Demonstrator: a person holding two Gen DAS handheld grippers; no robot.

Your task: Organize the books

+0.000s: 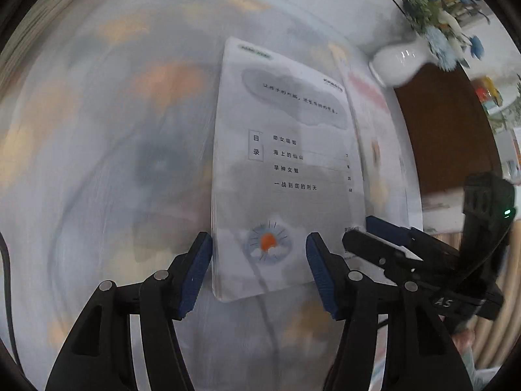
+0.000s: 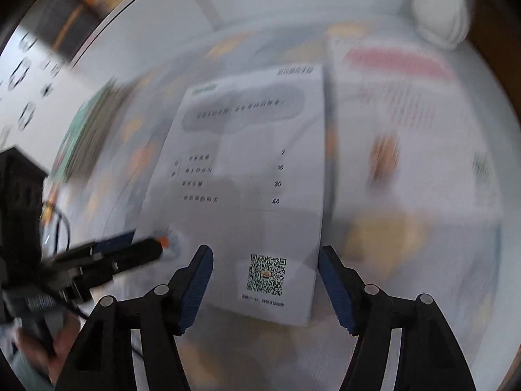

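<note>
White, cloud-patterned tabletop (image 1: 97,163) lay broad and bare to your left, its far rim curving past a white vase (image 1: 395,65). On it, flat, you had the white book (image 1: 283,169), contents list facing up, with a second book (image 2: 407,123) just beside its right edge. Your left gripper (image 1: 259,267) hung spread across the book's near-left corner, and your right gripper (image 2: 265,280) spread across its near-right corner, neither pinching anything.
</note>
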